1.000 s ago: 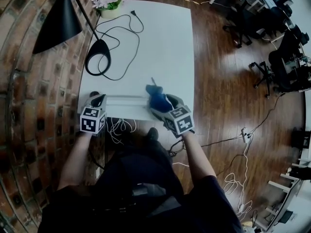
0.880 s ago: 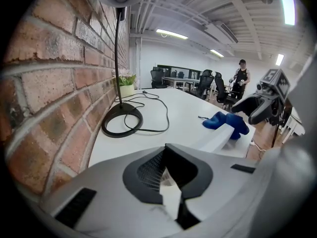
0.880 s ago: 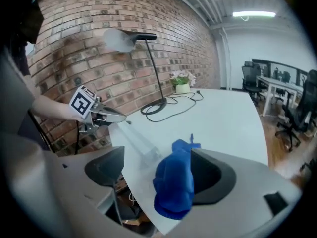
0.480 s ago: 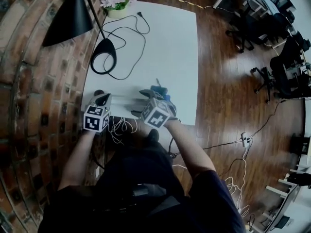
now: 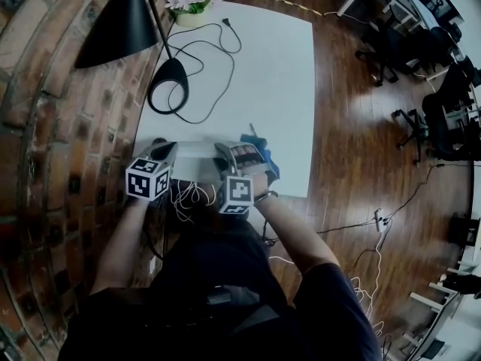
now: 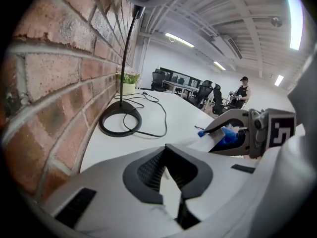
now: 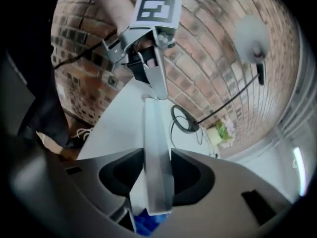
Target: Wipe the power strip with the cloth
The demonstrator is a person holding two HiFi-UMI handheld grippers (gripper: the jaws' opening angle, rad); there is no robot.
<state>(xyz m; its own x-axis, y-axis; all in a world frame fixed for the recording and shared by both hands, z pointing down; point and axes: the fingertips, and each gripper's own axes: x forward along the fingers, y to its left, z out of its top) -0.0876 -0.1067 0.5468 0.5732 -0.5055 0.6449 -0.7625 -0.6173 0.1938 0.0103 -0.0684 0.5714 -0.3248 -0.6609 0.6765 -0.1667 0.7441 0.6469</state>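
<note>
The white power strip lies along the table's near edge between my two grippers. My left gripper is shut on its left end. My right gripper has just been closing; its jaws now press on the strip's sides. In the right gripper view the power strip runs straight out between the right gripper's jaws to the left gripper. The blue cloth is bunched at the jaws' base under the strip's near end. It also shows behind the right gripper as the cloth and the cloth.
A black lamp base with its looping cable stands mid-table by the brick wall. A flower pot sits at the far corner. White cables hang below the table's front edge. Office chairs stand on the wooden floor at right.
My right gripper moved left along the strip, rolled over, and its jaws closed round the strip. The cloth, which lay ahead of it, now sits behind it. The left gripper stayed put.
</note>
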